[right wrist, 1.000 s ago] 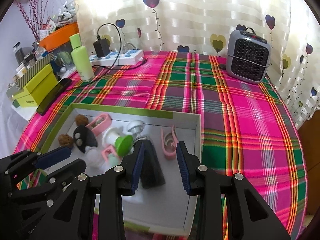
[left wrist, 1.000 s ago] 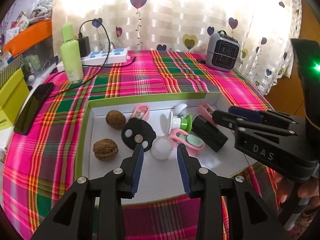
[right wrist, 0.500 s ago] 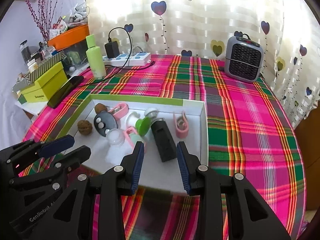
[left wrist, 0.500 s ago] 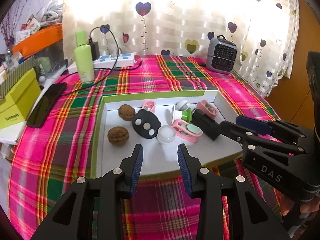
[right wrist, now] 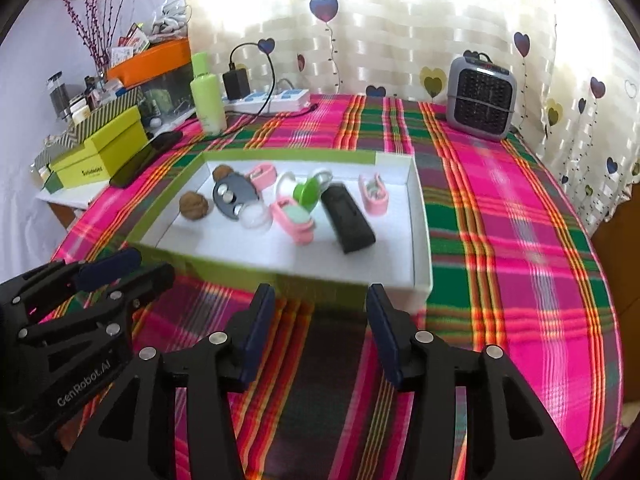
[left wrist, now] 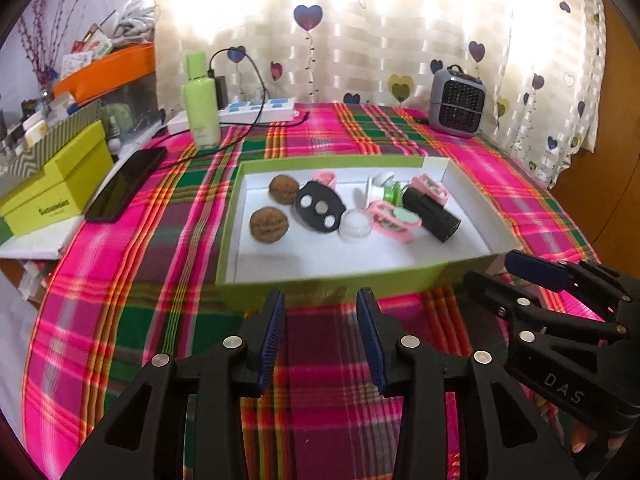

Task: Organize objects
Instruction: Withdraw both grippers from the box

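Note:
A white box with green rim (left wrist: 332,278) (right wrist: 420,240) sits on the plaid table. In it lie two walnuts (left wrist: 269,225) (right wrist: 193,206), a black disc with silver dots (left wrist: 319,207) (right wrist: 233,199), a clear round lid (left wrist: 355,225), pink clips (left wrist: 394,221) (right wrist: 294,218), a green-and-white piece (right wrist: 306,192) and a black rectangular case (left wrist: 431,214) (right wrist: 347,218). My left gripper (left wrist: 320,334) is open and empty, in front of the box's near wall. My right gripper (right wrist: 318,328) is open and empty, also short of the box.
At the back stand a green bottle (left wrist: 201,102), a power strip (left wrist: 262,110) with cable and a small grey heater (left wrist: 457,103). A black phone (left wrist: 125,184) and yellow-green boxes (left wrist: 56,184) lie left. The table edge falls away at the right.
Both grippers have pulled back from above the box toward me and now hover over the cloth in front of it. Both stayed open and empty. The box contents have not moved.

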Demonstrator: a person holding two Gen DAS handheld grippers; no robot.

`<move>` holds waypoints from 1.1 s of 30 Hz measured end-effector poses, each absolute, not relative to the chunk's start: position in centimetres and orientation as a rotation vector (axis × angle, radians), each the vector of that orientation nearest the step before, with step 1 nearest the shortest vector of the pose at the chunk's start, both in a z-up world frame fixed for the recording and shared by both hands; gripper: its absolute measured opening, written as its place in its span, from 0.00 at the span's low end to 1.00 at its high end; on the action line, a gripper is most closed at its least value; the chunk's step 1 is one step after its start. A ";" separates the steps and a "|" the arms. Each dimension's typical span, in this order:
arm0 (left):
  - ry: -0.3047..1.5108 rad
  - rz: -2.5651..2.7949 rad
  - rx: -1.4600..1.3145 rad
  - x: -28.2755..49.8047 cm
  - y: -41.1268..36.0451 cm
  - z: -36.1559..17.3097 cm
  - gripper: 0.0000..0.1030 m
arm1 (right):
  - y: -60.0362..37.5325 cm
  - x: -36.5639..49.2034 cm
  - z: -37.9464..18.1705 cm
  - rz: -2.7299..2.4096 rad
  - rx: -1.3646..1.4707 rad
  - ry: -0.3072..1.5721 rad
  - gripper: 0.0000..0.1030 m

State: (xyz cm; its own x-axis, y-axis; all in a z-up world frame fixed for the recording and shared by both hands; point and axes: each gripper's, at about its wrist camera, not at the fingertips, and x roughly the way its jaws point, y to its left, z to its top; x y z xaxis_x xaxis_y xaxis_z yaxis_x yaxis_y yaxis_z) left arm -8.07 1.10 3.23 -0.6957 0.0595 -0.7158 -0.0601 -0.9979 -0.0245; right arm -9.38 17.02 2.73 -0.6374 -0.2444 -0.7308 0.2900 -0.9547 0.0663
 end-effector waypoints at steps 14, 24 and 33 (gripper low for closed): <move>-0.021 2.799 -1.338 -7.5 0.4 0.2 0.37 | 16.7 -8.6 0.1 -2.604 1.266 0.105 0.47; -0.003 2.785 -1.329 -7.7 0.8 0.0 0.49 | 17.1 -9.0 -0.1 -2.674 1.306 0.142 0.61; 0.013 2.776 -1.332 -7.9 1.1 0.0 0.54 | 17.3 -9.1 -0.1 -2.678 1.314 0.124 0.63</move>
State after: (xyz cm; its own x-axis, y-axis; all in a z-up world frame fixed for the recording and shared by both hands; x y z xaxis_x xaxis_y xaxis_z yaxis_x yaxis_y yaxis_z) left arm -7.87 1.13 0.00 -0.6240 0.0526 -0.7796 -0.0601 -0.9980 -0.0193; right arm -9.11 17.32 -0.12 -0.6028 -0.1033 -0.7912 0.1762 -0.9843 -0.0057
